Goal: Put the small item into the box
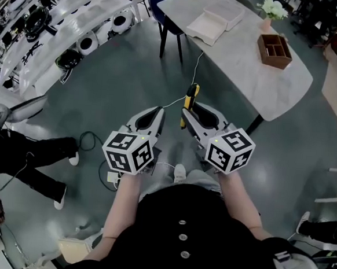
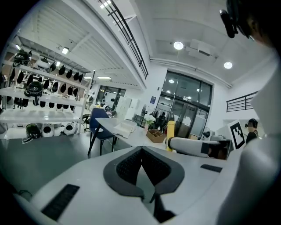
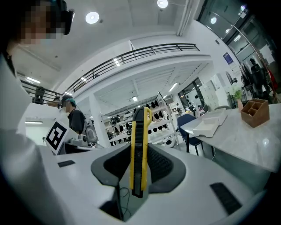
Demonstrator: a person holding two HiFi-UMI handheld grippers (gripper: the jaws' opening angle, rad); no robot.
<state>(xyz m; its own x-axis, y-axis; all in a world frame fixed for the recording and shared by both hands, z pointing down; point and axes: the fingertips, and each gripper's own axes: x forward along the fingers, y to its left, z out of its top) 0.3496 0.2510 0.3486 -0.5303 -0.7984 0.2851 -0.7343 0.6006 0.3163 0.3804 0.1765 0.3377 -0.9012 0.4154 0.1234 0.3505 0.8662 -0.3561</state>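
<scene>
A yellow and black utility knife stands upright between the jaws of my right gripper, which is shut on it; in the right gripper view the knife runs up the middle of the pads. My left gripper hangs beside it with its pads together and nothing between them. Both grippers are held above the floor, short of the table. The brown wooden box with compartments sits on the far right of the grey table, and also shows as box and box.
A white tray and a flower pot share the table with the box. A blue chair stands at its far end. Shelves of helmets line the left side. Another person's legs and a cable are on the floor at left.
</scene>
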